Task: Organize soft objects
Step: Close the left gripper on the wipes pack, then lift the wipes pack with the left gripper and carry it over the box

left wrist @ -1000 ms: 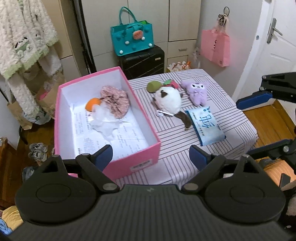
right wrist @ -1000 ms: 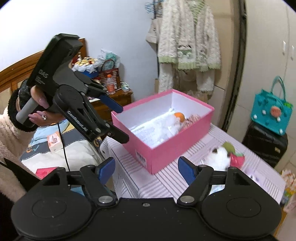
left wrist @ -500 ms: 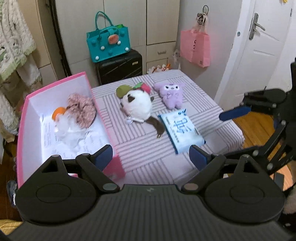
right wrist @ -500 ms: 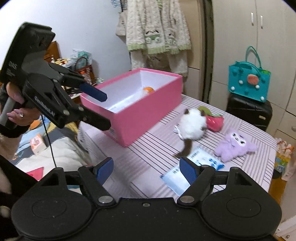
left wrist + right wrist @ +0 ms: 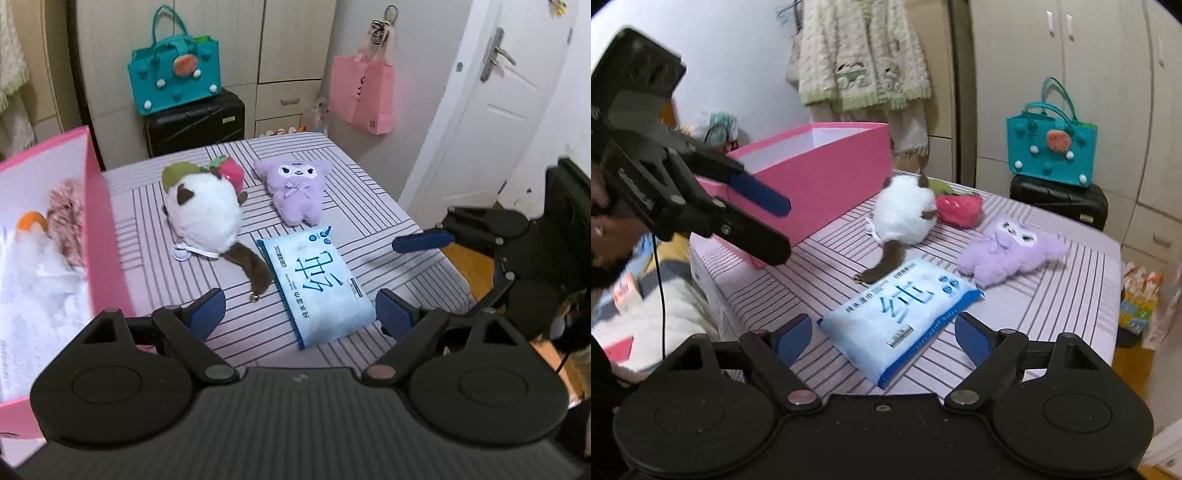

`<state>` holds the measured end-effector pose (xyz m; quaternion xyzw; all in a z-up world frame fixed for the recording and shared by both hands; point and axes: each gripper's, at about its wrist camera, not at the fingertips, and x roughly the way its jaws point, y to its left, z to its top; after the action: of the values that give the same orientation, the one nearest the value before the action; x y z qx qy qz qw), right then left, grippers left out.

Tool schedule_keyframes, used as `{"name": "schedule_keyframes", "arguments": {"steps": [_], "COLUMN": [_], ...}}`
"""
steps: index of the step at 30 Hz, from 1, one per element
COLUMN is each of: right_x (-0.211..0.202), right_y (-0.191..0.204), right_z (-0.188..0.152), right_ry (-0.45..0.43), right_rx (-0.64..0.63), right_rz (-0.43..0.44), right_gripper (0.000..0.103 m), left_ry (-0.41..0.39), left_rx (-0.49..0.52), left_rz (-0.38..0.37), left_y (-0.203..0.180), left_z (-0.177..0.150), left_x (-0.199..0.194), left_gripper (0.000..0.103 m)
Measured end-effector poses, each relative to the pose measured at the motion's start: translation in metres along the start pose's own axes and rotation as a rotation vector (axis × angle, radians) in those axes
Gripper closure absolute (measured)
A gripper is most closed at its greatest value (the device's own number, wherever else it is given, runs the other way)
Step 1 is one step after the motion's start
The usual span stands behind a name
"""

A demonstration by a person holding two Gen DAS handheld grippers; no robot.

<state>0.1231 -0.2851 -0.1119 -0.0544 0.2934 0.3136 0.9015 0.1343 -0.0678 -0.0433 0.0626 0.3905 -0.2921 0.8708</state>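
Note:
A pale blue wipes pack (image 5: 317, 284) (image 5: 901, 314) lies at the near edge of the striped table (image 5: 369, 192). Behind it are a white plush with a brown tail (image 5: 203, 214) (image 5: 905, 214), a strawberry plush (image 5: 231, 173) and a purple plush (image 5: 295, 188) (image 5: 1008, 251). The pink box (image 5: 99, 221) (image 5: 827, 184) at the left holds a pink fuzzy item (image 5: 66, 214) and an orange-and-white one (image 5: 31, 221). My left gripper (image 5: 299, 314) (image 5: 775, 225) hovers short of the pack, jaws wide but closing. My right gripper (image 5: 884, 338) faces the pack from the other side, jaws opening. Neither touches anything.
A teal bag (image 5: 175, 79) sits on a black suitcase (image 5: 195, 122) behind the table. A pink bag (image 5: 362, 96) hangs beside a white door (image 5: 491, 122). A knitted cardigan (image 5: 860, 55) hangs behind the box. Bedding (image 5: 653, 317) lies left of the table.
Both grippers have come down and closer to the table. Their views swung from the pink box to the wipes pack and plushes. The right jaws stand slightly wider.

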Motion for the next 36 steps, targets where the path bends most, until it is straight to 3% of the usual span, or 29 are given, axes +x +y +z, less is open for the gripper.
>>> {"name": "schedule_keyframes", "arguments": {"steps": [5,8,12,16,23,26,27,30,36], "right_x": [0.017,0.025,0.035,0.041,0.049,0.051,0.051,0.051,0.048], "right_y": [-0.006,-0.002,0.007,0.004,-0.003,-0.001,0.001,0.004,0.01], "right_z": [-0.012,-0.017,-0.021,-0.017,-0.014,-0.014,-0.013,-0.013,-0.02], "right_ry": [0.058,0.072,0.097,0.092,0.082,0.067,0.056,0.029,-0.011], "right_rx": [0.035,-0.025,-0.151,-0.154,-0.115,-0.111,-0.112,-0.08,-0.055], "right_rz": [-0.028,-0.023,-0.037,-0.018,0.016,0.029,0.028,-0.002,-0.019], "right_gripper": [0.015,0.015,0.016,0.016,0.016,0.022,0.032,0.04,0.044], "left_ry": [0.008,0.051,0.08,0.121,0.053,0.035,0.027,0.01,-0.031], "left_rx": [-0.062,-0.087,-0.108,-0.165,-0.22,-0.243,-0.246,-0.284,-0.317], "left_rz": [-0.023,-0.014,-0.035,-0.087,-0.086,-0.075,-0.077,-0.107,-0.097], "left_y": [0.009,0.011,0.014,0.023,0.025,0.024,0.023,0.023,0.019], "left_z": [-0.005,-0.009,-0.013,-0.015,-0.017,-0.018,-0.018,-0.02,-0.024], "left_x": [0.03,0.051,0.069,0.089,0.092,0.092,0.093,0.096,0.096], "left_gripper": [0.017,0.018,0.05,0.051,0.051,0.051,0.051,0.051,0.053]}}
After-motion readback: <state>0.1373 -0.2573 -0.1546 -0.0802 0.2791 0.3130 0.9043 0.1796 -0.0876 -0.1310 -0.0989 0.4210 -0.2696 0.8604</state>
